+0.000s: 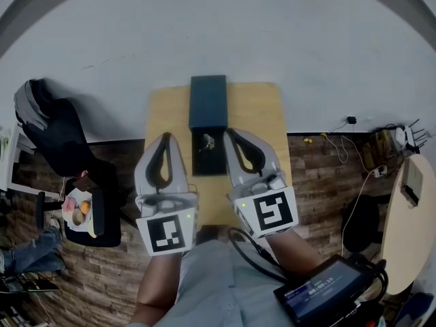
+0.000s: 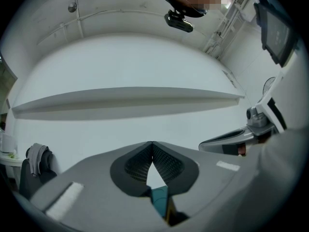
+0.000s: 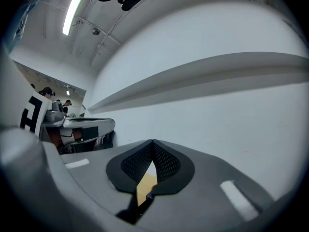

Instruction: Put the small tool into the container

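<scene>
A dark, box-shaped container (image 1: 208, 101) lies open on a small wooden table (image 1: 255, 111). A small pale tool (image 1: 208, 142) rests inside its lower tray. My left gripper (image 1: 165, 136) is held above the table's left side, just left of the tray. Its jaws are shut with nothing between them. My right gripper (image 1: 230, 132) hovers just right of the tray, also shut and empty. In the left gripper view the left gripper (image 2: 152, 143) has its pads meeting at the tips, with a sliver of the teal container (image 2: 159, 197) below them. The right gripper (image 3: 153, 141) shows its pads meeting over the wood.
A black chair with a backpack (image 1: 51, 131) stands at the left, and a stool with a plate of fruit (image 1: 80, 210) is near it. A round table (image 1: 409, 203) and floor cables (image 1: 347, 148) are at the right. A screen device (image 1: 327, 291) hangs near my body.
</scene>
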